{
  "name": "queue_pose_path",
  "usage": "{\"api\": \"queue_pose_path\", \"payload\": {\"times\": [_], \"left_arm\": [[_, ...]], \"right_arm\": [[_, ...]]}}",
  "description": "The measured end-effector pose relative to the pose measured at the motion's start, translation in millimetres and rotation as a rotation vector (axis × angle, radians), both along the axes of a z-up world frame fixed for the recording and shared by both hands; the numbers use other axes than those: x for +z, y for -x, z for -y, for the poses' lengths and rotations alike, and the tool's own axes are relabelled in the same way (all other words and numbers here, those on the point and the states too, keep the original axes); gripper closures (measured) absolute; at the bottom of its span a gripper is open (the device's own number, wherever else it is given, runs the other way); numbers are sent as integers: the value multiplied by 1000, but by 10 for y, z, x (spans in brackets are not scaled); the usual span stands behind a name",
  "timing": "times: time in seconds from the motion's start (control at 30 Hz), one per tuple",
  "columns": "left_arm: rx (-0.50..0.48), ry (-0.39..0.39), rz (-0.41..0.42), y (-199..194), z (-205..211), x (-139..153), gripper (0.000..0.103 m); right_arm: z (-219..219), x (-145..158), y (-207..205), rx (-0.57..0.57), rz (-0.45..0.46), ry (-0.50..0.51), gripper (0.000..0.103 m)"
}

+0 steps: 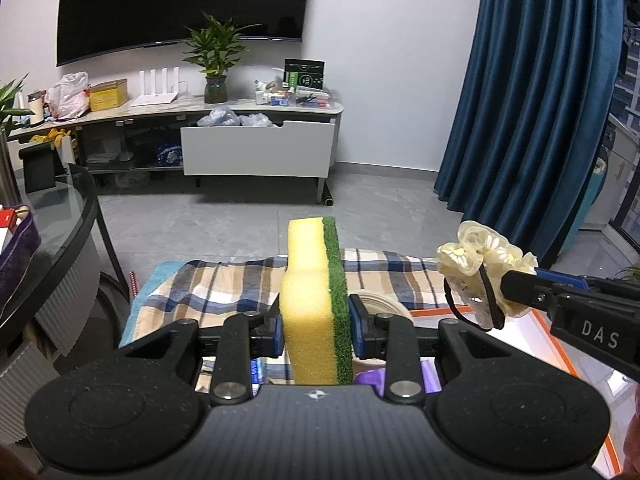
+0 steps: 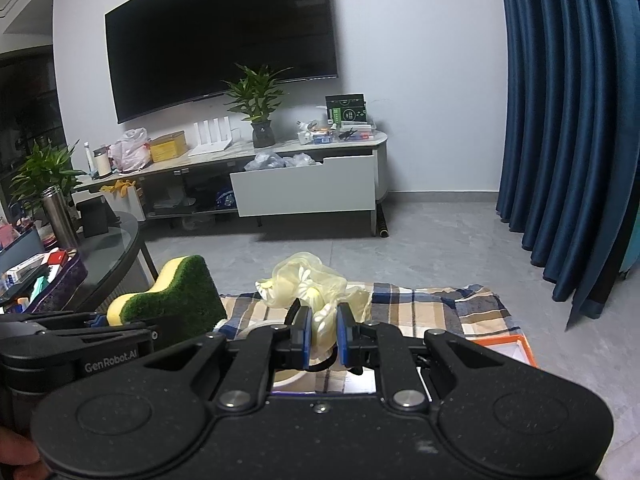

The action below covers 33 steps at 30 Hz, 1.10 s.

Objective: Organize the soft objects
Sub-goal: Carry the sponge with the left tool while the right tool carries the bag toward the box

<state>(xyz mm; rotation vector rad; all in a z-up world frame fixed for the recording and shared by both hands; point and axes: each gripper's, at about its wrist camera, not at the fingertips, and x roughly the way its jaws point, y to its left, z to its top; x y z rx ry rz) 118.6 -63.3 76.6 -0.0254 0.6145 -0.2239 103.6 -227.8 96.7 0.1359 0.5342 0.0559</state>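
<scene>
My left gripper (image 1: 317, 330) is shut on a yellow sponge with a green scouring side (image 1: 310, 300), held upright above the plaid cloth (image 1: 224, 292). The sponge also shows at the left of the right wrist view (image 2: 176, 296). My right gripper (image 2: 323, 336) is shut on a pale yellow scrunchie with a black elastic (image 2: 308, 288). In the left wrist view the scrunchie (image 1: 480, 264) hangs from the right gripper (image 1: 508, 288) at the right, apart from the sponge.
An orange-rimmed box (image 1: 532, 328) lies on the plaid cloth at the right, also seen in the right wrist view (image 2: 508, 346). A white roll (image 1: 380, 300) sits behind the sponge. A glass table (image 1: 52, 216) with clutter stands left. A TV cabinet (image 1: 256, 152) and blue curtain (image 1: 532, 100) lie beyond.
</scene>
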Motion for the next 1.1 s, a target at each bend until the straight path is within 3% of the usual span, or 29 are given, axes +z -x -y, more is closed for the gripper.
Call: {"api": "queue_pose_path", "payload": {"times": [1.1], "left_arm": [[-174, -29, -5, 1, 678, -91, 72]], "right_arm": [[702, -107, 124, -127, -6, -17, 87]]}}
